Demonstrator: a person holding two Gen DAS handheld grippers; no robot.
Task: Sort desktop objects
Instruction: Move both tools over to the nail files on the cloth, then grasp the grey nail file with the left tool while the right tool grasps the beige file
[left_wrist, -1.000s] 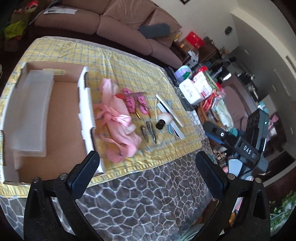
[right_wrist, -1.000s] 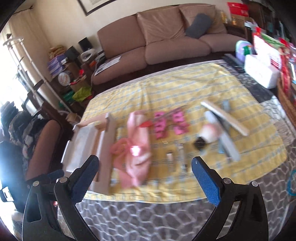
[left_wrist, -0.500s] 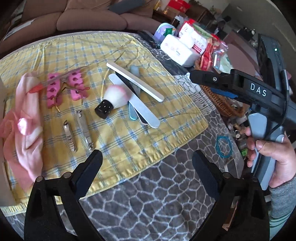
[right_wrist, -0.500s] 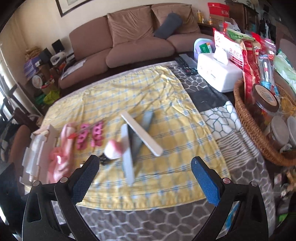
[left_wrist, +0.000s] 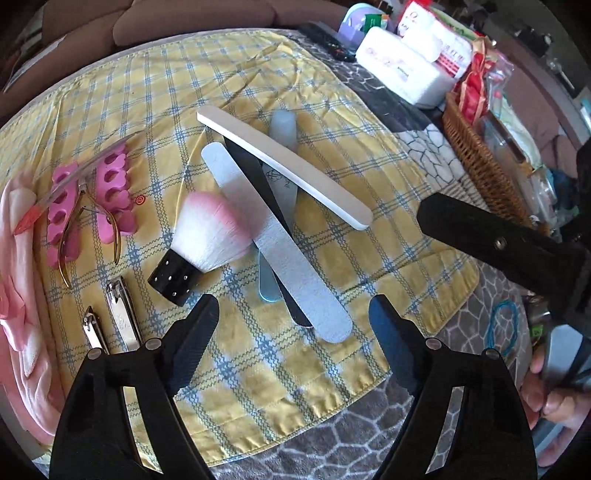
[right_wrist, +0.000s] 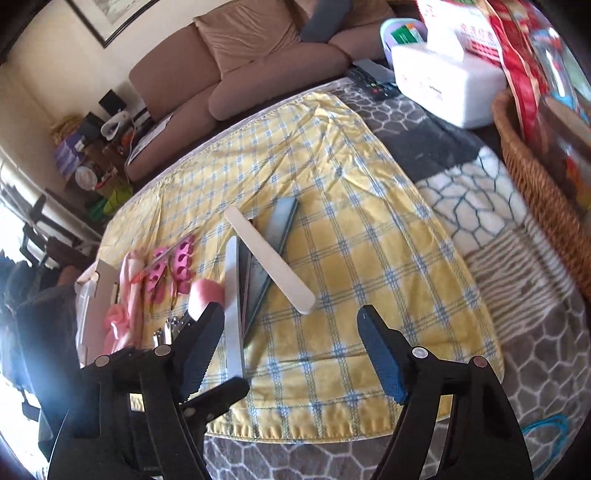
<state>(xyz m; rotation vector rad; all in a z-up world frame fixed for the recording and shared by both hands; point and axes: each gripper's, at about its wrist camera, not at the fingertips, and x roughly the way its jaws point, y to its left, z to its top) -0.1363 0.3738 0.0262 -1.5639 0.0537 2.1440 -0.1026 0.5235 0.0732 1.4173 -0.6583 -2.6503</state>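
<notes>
Several nail files lie crossed on the yellow checked cloth (left_wrist: 332, 92): a white block file (left_wrist: 284, 166), a grey file (left_wrist: 277, 243), a black one and a blue one beneath. A pink-tipped brush (left_wrist: 203, 240) with a black handle lies left of them. Two nail clippers (left_wrist: 122, 314), cuticle nippers (left_wrist: 85, 225) and pink toe separators (left_wrist: 110, 192) lie further left. My left gripper (left_wrist: 293, 328) is open and empty, just above the near ends of the files. My right gripper (right_wrist: 290, 347) is open and empty, near the white file (right_wrist: 269, 266); it also shows in the left wrist view (left_wrist: 498, 240).
A pink cloth (left_wrist: 14, 295) lies at the far left by a cardboard box (right_wrist: 96, 295). A wicker basket (left_wrist: 480, 155) of packets and a white tissue box (left_wrist: 402, 70) stand at the right. A blue rubber band (left_wrist: 502, 328) lies on the grey patterned table cover. A sofa (right_wrist: 258, 62) stands behind.
Both grippers have swung right, away from the cardboard box, and come down closer to the nail files. Both stay open and empty.
</notes>
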